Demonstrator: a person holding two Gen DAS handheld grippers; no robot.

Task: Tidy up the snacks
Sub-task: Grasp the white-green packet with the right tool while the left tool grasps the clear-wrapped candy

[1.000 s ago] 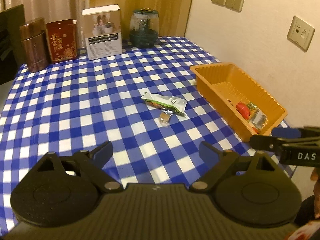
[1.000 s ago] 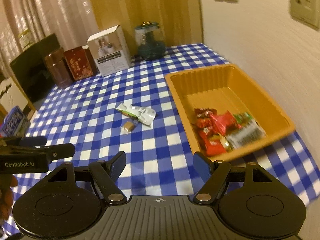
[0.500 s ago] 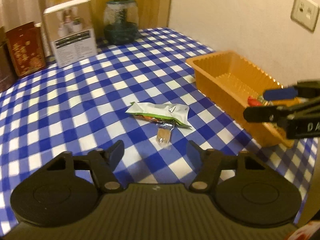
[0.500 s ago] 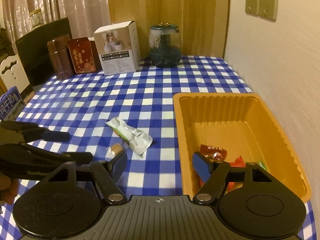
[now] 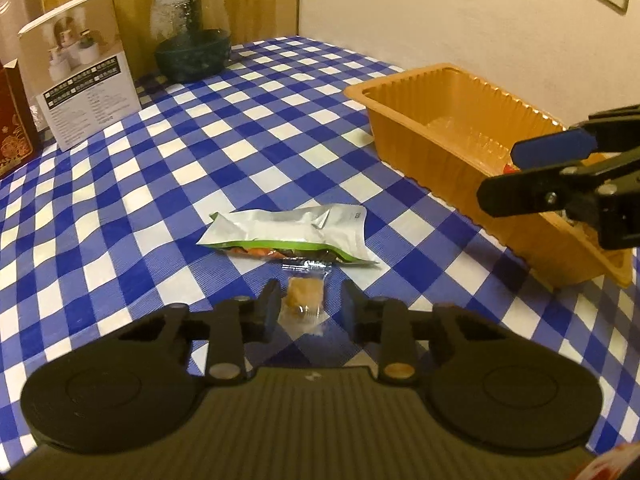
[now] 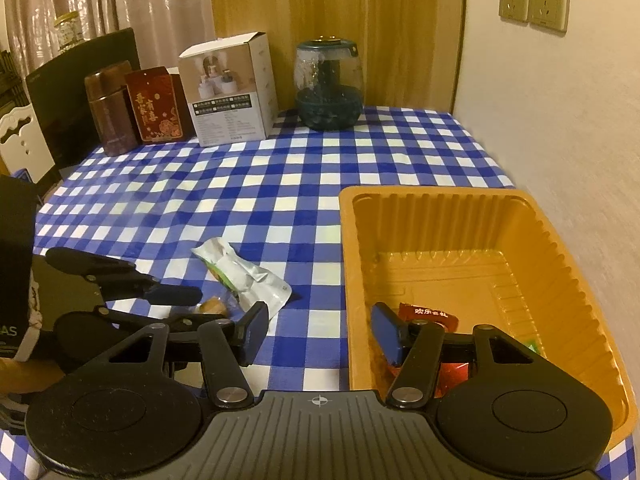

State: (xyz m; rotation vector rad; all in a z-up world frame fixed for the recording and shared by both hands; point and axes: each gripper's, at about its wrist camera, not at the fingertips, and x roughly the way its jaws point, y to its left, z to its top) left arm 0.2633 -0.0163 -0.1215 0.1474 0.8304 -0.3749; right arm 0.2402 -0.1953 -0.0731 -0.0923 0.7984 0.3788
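The left gripper (image 5: 307, 306) sits low over the blue-and-white checked surface (image 5: 168, 176), its jaws parted on either side of a small clear-wrapped brown candy (image 5: 303, 299) and not touching it. Just beyond the candy lies a silver-and-green foil snack packet (image 5: 286, 232), flat on the cloth with its near edge overlapping the candy's wrapper end. To the right stands an orange ribbed plastic tray (image 5: 416, 148), near the wall. The right gripper (image 6: 316, 332) hovers over the tray's near left corner, jaws wide apart and holding nothing: its left finger hangs over the cloth, its right finger inside the tray above a red printed snack wrapper (image 6: 428, 314). More red and green wrappers lie in the tray's near end, partly hidden by the gripper. At the far edge of the surface stand a white printed carton (image 6: 230, 88), a dark glass jar with a teal lid (image 6: 329, 84), a red box with gold characters (image 6: 156, 106) and a brown cylindrical tin (image 6: 111, 108).
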